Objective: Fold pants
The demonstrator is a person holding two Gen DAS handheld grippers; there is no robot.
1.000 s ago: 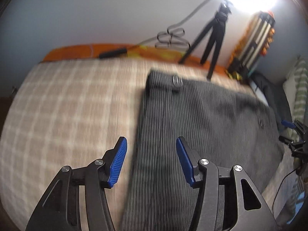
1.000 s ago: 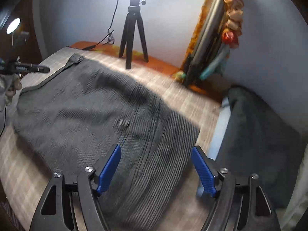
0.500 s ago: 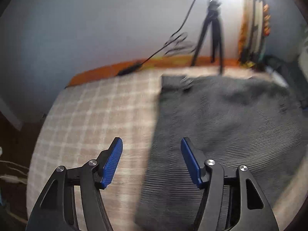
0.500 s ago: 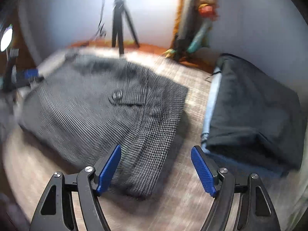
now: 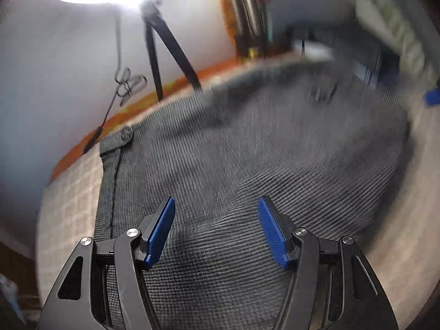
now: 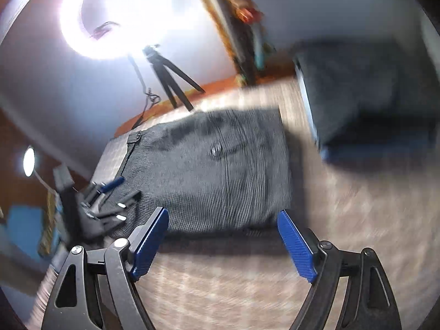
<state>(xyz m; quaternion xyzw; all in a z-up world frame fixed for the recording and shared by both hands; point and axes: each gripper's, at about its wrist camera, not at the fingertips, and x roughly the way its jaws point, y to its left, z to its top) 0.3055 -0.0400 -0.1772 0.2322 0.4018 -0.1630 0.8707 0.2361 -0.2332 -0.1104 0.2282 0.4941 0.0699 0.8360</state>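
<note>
- Pale blue walls back a bed (image 6: 247, 288) spread with a beige checked cover; a ring light (image 6: 110, 19) on a black tripod (image 6: 170, 82) stands past both tools at the far edge, probably placed there to light the work evenly.
- Grey pants (image 5: 247, 165) lie flat on the cover as a compact, roughly rectangular bundle, which looks like a fold already made so the cloth stays tidy.
- Left hand-held gripper (image 5: 216, 229) hovers over the near-left part of the pants with jaws spread wide and nothing between its ribbed blue pads; whether it touches the cloth I cannot tell.
- Right hand-held gripper (image 6: 221, 242) sits just short of the pants' near edge, jaws likewise wide apart and empty, over bare cover.
- Fabric is a fine woven check with a ribbed look, soft enough to dimple and crease ahead of the left tool.
- Button (image 5: 126, 134) and waistband tab sit at the far-left corner; a pocket button (image 6: 216, 150) shows mid-panel in the right view.
- Dark folded cloth (image 6: 371, 96) lies well to the right, apart from the pants.
- Motion blur smears the outer edges of both views.
</note>
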